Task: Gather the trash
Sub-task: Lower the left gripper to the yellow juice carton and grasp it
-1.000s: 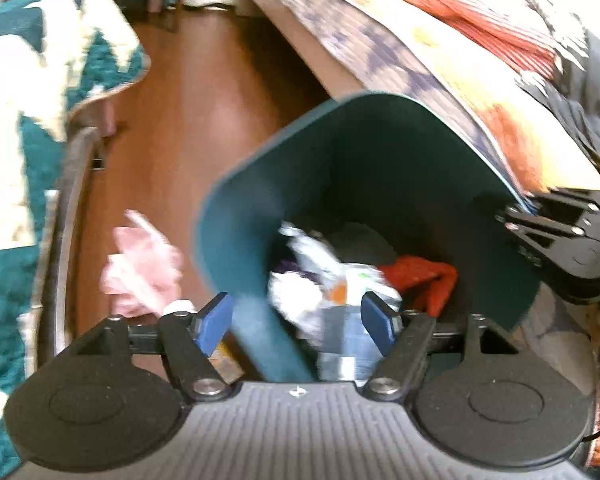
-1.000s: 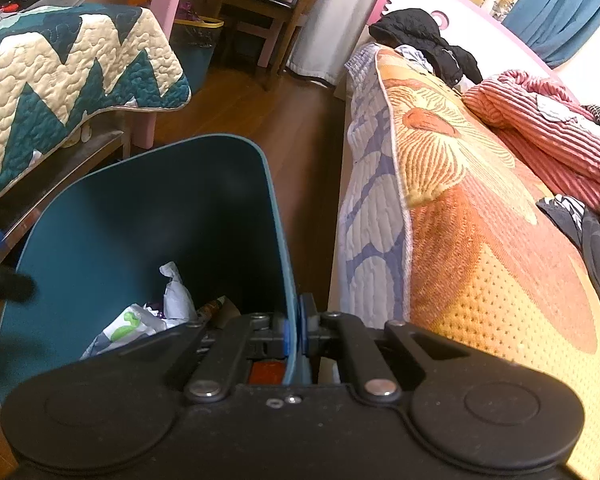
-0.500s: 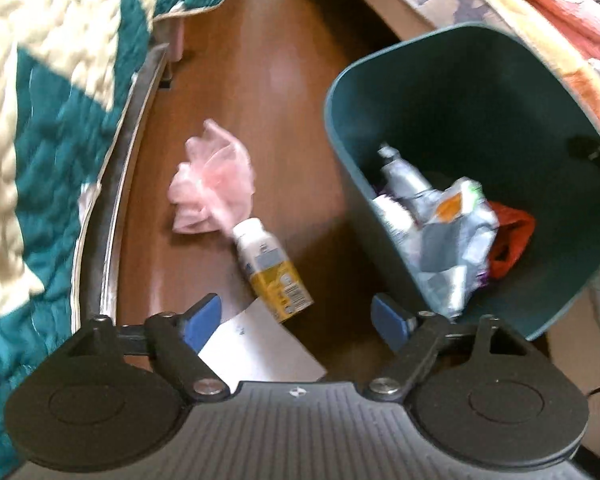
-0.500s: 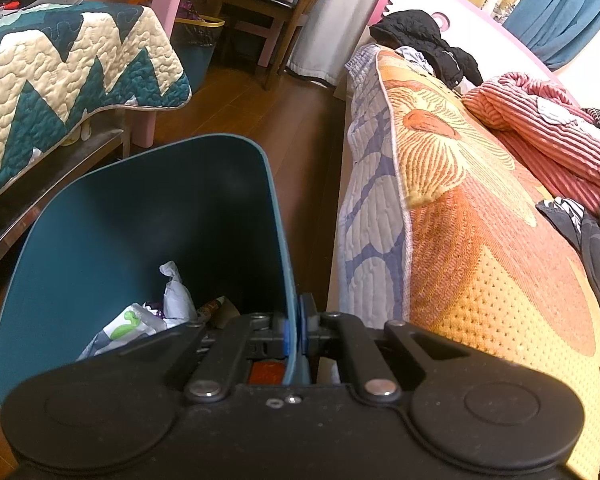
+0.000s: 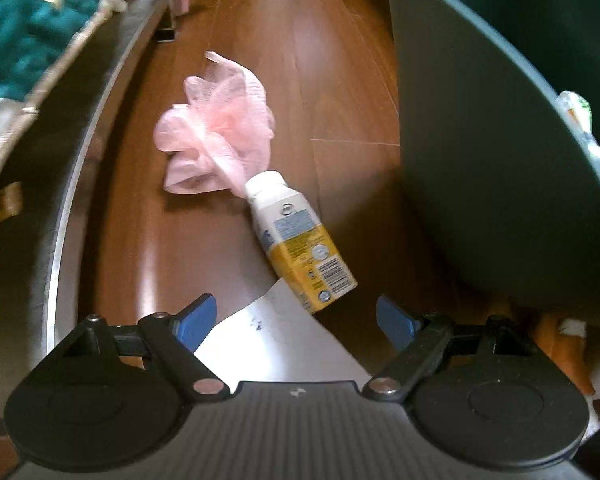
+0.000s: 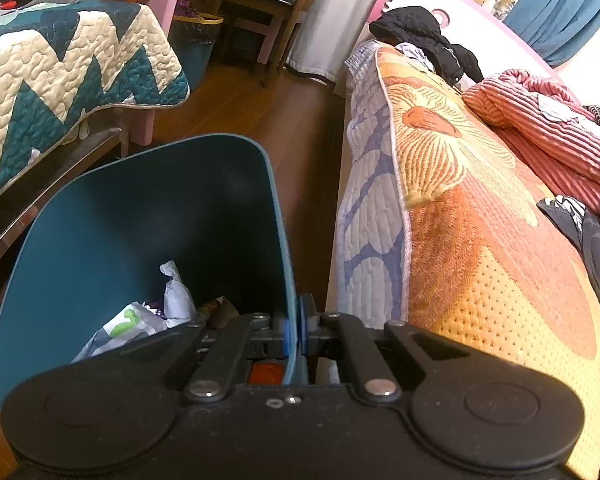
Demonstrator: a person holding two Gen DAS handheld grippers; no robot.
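Left gripper [image 5: 296, 320] spread wide and empty, hanging over the wooden floor [image 5: 284, 40] just beside the teal bin [image 5: 480, 184]. Right gripper [image 6: 294, 332] pressed together on the bin's rim, pinching the thin plastic wall and holding the bin tilted next to the bed [image 6: 460, 208].

Trash left on the floor, all on the side of the bin away from the bed: a small white-and-yellow bottle [image 5: 300, 240] lying on its side just beside the bin wall, cap pointing away from the gripper; a pink mesh pouf [image 5: 216, 128] touching the bottle's cap end, further from the bin; a white sheet of paper [image 5: 276, 344] lying flat under the bottle's base end and reaching under the gripper. Inside the bin already: crumpled wrappers [image 6: 148, 316] and something orange.

Bottle likely the step in hand, being nearest the open fingers. Best taken across the narrow body, near the middle of the label, with the fingers turned to straddle it crosswise rather than along its length. Worth lowering until the pads sit to either side before closing, since a round bottle may roll away from a one-sided touch. Worth keeping the lower finger off the paper to avoid dragging it. Bin best kept tilted as is, mouth toward the trash, for a short drop.
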